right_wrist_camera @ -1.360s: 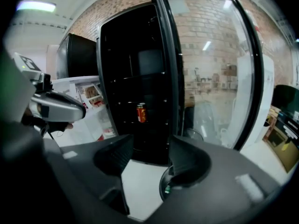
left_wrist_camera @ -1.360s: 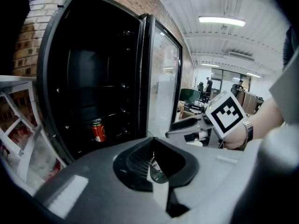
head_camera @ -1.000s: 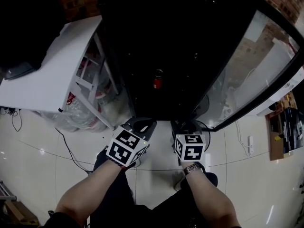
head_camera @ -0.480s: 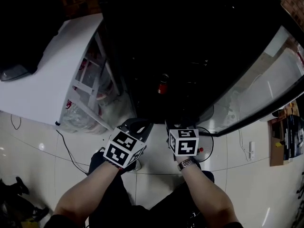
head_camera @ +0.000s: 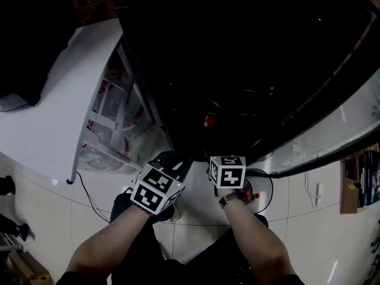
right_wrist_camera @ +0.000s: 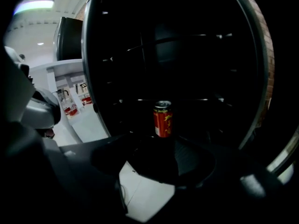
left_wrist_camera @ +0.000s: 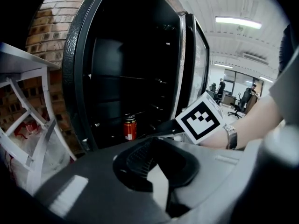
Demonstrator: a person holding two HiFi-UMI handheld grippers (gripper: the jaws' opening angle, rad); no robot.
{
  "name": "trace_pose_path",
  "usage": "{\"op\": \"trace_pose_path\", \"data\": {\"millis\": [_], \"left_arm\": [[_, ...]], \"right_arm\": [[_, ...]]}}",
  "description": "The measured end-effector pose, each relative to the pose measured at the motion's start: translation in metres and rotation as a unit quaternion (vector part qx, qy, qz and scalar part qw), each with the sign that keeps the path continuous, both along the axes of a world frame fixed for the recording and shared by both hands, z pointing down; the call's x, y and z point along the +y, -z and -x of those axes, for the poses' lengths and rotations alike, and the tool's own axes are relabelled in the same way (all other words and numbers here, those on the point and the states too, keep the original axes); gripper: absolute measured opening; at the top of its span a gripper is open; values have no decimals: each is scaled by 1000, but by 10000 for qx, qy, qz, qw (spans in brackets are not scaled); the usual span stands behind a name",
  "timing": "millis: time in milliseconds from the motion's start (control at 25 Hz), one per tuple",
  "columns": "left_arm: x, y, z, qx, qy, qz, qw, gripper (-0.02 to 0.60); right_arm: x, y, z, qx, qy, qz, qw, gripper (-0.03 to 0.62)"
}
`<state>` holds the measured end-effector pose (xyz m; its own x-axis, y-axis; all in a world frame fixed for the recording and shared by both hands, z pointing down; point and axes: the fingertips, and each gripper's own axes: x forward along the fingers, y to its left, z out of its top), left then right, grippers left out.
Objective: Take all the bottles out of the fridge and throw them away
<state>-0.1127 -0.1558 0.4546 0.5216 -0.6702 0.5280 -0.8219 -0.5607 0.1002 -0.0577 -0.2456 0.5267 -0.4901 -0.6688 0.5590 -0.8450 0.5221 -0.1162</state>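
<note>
A red drink can (head_camera: 211, 114) stands upright and alone on a lower shelf of the open black fridge (head_camera: 249, 52). The left gripper view shows the can (left_wrist_camera: 130, 127) ahead, and in the right gripper view the can (right_wrist_camera: 162, 119) is straight in front. Both grippers hang side by side just before the fridge's lower edge, short of the can. My left gripper (head_camera: 172, 159) is open and empty. My right gripper (head_camera: 218, 159) is open too; its jaws have just been opening, with nothing between them. No bottle is visible in the dark interior.
A white table (head_camera: 65, 100) stands left of the fridge, with a white frame and plastic bags (head_camera: 113, 141) under it. The fridge's glass door (head_camera: 332, 141) hangs open to the right. A cable (head_camera: 89, 189) runs over the tiled floor.
Both grippers have moved forward toward the fridge opening. The view has closed in, so the can sits lower and nearer in the head view.
</note>
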Motion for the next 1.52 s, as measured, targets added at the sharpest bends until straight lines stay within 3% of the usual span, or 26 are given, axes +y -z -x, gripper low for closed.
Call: {"op": "trace_pose_path", "data": {"millis": [360, 840, 1240, 1520], "left_arm": [[-33, -10, 5, 8, -81, 112, 9999, 5], [-66, -19, 9, -30, -190, 217, 9996, 5], [-75, -27, 12, 16, -201, 325, 9993, 5], [-68, -23, 15, 22, -152, 283, 9995, 5]], "right_arm": [[-47, -17, 18, -73, -89, 84, 9999, 313], [-112, -40, 28, 228, -82, -63, 9997, 351], [-129, -54, 39, 324, 78, -42, 9994, 338], [-113, -51, 30, 456, 59, 7, 9989, 324]]}}
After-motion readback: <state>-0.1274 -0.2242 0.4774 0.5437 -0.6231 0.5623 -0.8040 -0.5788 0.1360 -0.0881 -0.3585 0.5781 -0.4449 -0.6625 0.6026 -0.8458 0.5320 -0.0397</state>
